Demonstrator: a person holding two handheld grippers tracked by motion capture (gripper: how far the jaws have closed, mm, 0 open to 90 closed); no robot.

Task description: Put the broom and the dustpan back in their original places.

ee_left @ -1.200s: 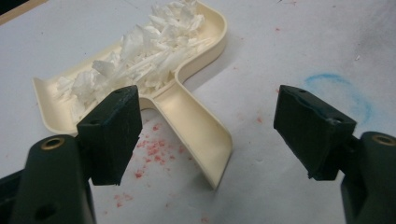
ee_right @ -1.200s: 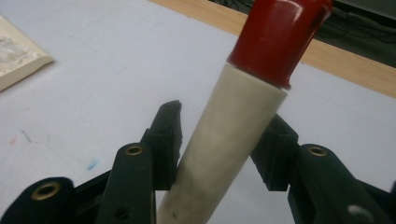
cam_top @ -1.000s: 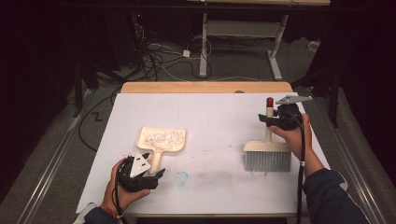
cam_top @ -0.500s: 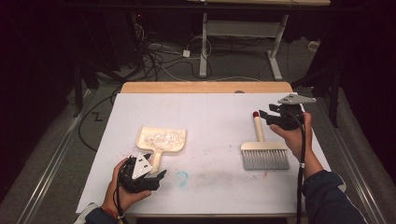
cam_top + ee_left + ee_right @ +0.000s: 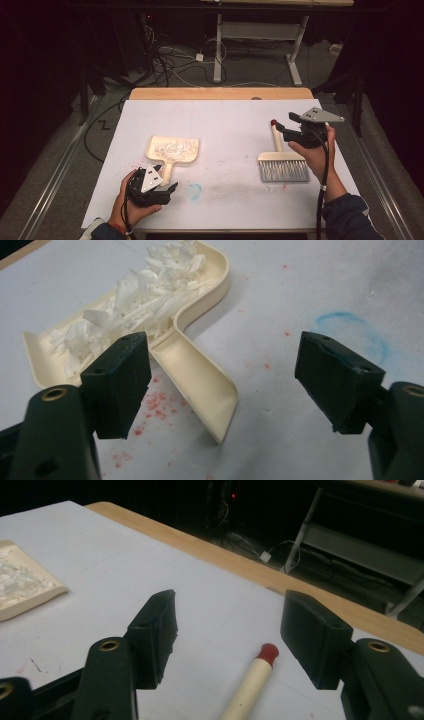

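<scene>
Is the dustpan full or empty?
Partly full. White paper scraps are heaped in the dustpan, covering most of its tray, though not up to the rim.

High view: fixed above the person's side, facing forward and down, far enough to take in the whole table and the floor beyond. Left gripper view: rides low and close over the table, looking along its jaws at the dustpan, which the high view shares. Right gripper view: close above the brush handle, facing the far edge; brush shared with high view.
</scene>
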